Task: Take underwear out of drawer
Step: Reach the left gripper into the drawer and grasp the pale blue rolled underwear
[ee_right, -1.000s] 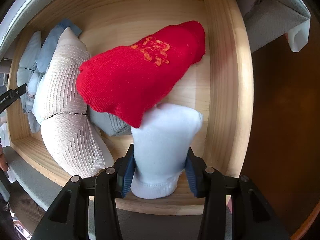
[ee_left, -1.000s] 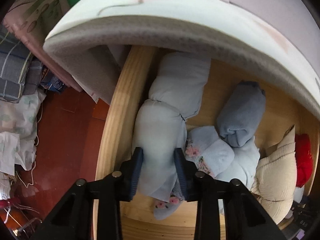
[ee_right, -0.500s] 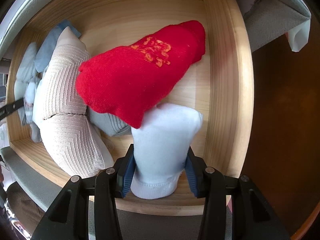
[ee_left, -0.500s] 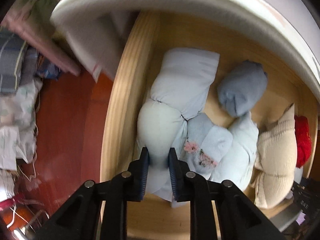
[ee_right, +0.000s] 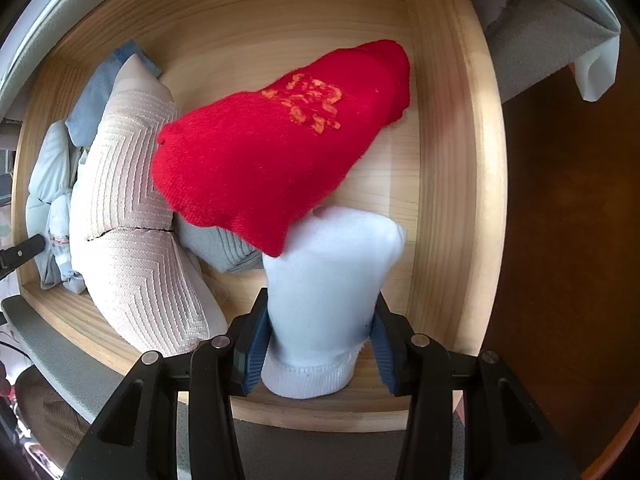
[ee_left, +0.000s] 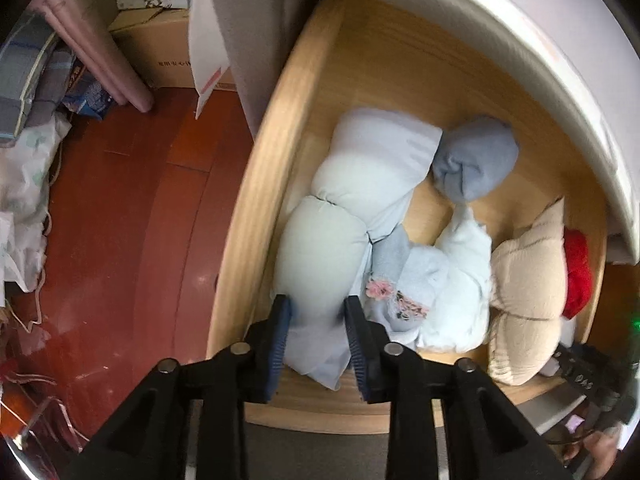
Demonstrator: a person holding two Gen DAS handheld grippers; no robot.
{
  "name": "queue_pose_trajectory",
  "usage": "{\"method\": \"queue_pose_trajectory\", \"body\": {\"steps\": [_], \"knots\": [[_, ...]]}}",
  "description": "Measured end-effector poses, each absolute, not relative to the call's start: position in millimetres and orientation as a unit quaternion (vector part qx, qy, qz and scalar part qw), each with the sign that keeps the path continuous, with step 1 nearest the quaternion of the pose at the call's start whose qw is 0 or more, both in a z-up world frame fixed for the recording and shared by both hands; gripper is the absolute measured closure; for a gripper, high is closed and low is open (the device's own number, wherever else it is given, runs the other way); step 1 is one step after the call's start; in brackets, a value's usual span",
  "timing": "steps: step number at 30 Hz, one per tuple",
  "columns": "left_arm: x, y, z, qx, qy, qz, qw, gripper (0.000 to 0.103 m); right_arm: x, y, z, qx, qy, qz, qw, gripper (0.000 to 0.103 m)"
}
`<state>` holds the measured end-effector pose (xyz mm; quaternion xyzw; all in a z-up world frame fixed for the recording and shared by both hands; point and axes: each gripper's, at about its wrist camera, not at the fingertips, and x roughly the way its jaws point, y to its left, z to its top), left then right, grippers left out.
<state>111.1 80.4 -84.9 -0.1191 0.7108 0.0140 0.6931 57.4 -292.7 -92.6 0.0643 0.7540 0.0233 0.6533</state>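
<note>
My left gripper (ee_left: 316,320) points straight down over the open pale-wood drawer (ee_left: 256,200), at its left wall. Its blue-padded jaws are opening; the pale mint-green rolled fabric bundle (ee_left: 320,256) lies between them, and I cannot tell whether the pads touch it. That bundle rests against the drawer's left wall, joined to a pale blue roll (ee_left: 380,160) lying toward the back. Beside them: a grey-blue knotted roll (ee_left: 472,164), a light blue piece with pink flowers (ee_left: 404,292), and a cream ribbed bundle (ee_left: 528,284).

My right gripper (ee_right: 318,332) is clamped on the white cotton sock-like roll (ee_right: 332,292) at the drawer's front edge, near its right wall (ee_right: 452,200). A red knitted piece with orange lettering (ee_right: 272,152) overlaps the white roll's far end. The cream bundle lies left of it.
</note>
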Motion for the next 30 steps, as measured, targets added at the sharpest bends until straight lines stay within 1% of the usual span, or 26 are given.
{"method": "queue_pose_trajectory", "body": {"steps": [1, 3, 10, 14, 17, 25, 30], "knots": [[112, 81, -83, -0.128, 0.709, 0.01, 0.693, 0.07, 58, -294, -93, 0.066, 0.755, 0.023, 0.653, 0.06], [115, 85, -75, -0.146, 0.699, -0.004, 0.7, 0.063, 58, -295, -94, 0.067, 0.755, 0.024, 0.652, 0.06], [141, 56, -53, -0.099, 0.672, -0.039, 0.733, 0.063, 59, -296, -95, 0.065, 0.755, 0.024, 0.652, 0.06], [157, 45, -59, -0.049, 0.659, -0.02, 0.75, 0.063, 59, -296, -95, 0.067, 0.754, 0.023, 0.653, 0.06], [169, 48, -72, -0.029, 0.666, -0.005, 0.746, 0.063, 59, -296, -96, 0.069, 0.755, 0.024, 0.652, 0.06], [173, 55, -87, -0.025, 0.669, 0.01, 0.743, 0.062, 61, -295, -98, 0.066, 0.757, 0.023, 0.649, 0.059], [168, 59, -89, -0.042, 0.675, 0.006, 0.737, 0.061, 63, -292, -98, 0.065, 0.757, 0.022, 0.65, 0.059]]}}
